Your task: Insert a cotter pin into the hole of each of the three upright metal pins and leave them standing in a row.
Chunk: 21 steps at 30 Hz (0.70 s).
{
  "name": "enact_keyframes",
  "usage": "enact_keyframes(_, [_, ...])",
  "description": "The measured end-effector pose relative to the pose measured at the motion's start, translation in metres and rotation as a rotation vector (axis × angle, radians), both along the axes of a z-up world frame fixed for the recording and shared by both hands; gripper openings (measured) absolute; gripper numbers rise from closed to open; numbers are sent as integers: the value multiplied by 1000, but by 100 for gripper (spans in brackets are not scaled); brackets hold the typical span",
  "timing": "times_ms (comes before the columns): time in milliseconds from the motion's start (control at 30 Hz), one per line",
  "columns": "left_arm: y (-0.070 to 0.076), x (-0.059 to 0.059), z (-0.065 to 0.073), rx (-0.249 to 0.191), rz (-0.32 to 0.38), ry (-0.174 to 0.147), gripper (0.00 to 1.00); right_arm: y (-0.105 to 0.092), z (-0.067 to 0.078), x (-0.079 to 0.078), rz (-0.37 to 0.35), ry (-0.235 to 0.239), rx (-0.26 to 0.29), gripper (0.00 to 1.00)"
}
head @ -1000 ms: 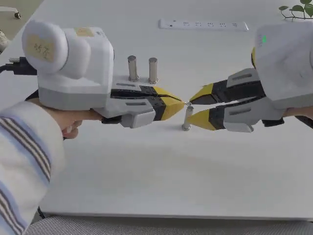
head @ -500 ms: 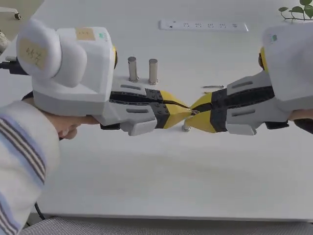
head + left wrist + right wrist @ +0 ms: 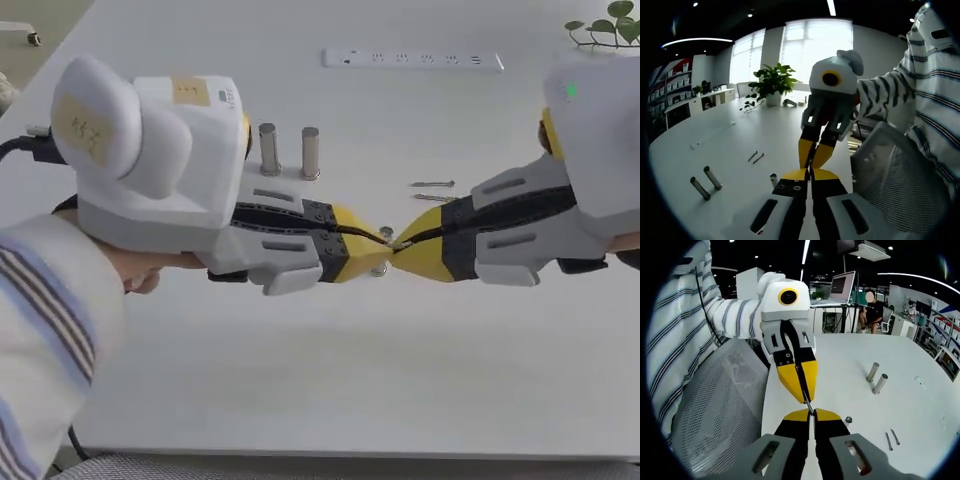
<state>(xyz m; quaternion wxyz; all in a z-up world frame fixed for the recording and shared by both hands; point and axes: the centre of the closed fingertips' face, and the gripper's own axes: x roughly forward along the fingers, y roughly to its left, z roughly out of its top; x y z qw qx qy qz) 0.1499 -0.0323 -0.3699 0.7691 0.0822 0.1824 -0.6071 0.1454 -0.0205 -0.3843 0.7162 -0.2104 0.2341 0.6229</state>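
Left tongs pinch a cotter pin — thin, light wire, I judge springy, best held near its head. Right tongs sit narrow at its other end, grip uncertain. The metal pin stands on the desk just beside the tips — easily toppled.
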Motion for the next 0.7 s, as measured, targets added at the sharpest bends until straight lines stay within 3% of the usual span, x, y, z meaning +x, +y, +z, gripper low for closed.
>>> enact_keyframes(233, [-2, -5, -5, 34, -55, -2, 0, -3, -3, -7, 35, 18, -17, 0])
enact_keyframes(367, [-5, -8, -8, 55, -81, 3, 0, -6, -5, -11, 13, 79, -11, 0])
enact_keyframes(400, [-6, -8, -8, 53, -78, 12, 0, -7, -4, -11, -4, 100, 1, 0])
enact_keyframes(467, [-6, -6, -9, 31, -44, 84, 0, -9, -3, -9, -25, 111, 19, 0])
enact_keyframes(500, [-6, -4, -9, 35, -54, 67, 0, -10, -3, -10, -27, 116, 20, 0])
enact_keyframes(700, [-8, 4, -12, 46, -41, 42, 1, -19, -7, -2, -70, 106, 29, 0])
